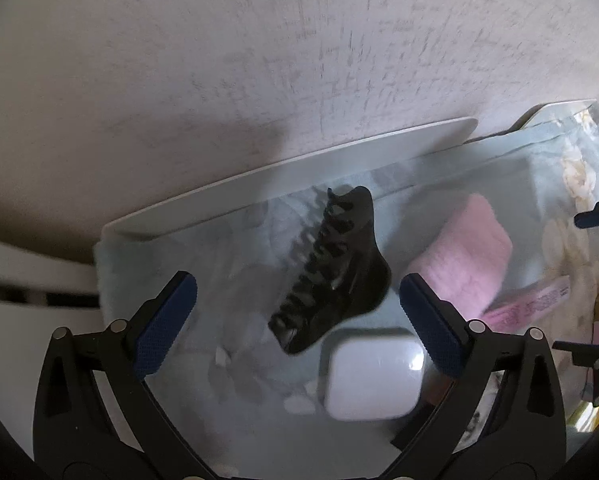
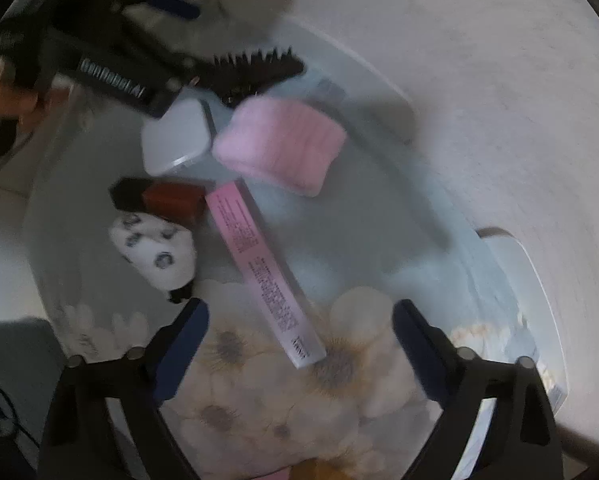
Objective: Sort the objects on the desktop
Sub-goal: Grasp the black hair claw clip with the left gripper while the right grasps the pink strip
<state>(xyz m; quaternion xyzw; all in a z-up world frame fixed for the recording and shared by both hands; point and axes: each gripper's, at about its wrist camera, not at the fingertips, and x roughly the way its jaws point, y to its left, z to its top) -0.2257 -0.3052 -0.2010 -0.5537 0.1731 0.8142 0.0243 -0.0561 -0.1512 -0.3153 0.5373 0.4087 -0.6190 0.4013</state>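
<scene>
1. Left gripper (image 1: 298,304) has its jaws spread wide with nothing clamped. The black claw hair clip (image 1: 331,270) sits right between the fingertips on the pale blue floral cloth (image 1: 235,248), and neither pad touches it.
2. Just under its right finger there's a white rounded case (image 1: 373,376), touching the clip's lower end. Further out past that finger lies a folded pink towel (image 1: 465,254).
3. Right gripper (image 2: 300,334) is spread apart too, empty, hanging over the same cloth (image 2: 379,216). The near end of a pink tube (image 2: 259,272) lies between its fingertips, untouched.
4. Ahead of the right gripper: pink towel (image 2: 283,146), white case (image 2: 175,136), the hair clip (image 2: 255,70), a red-and-black small thing (image 2: 163,198) that's too blurry to name, and a white spotted fabric item (image 2: 155,250) beside its left finger.
</scene>
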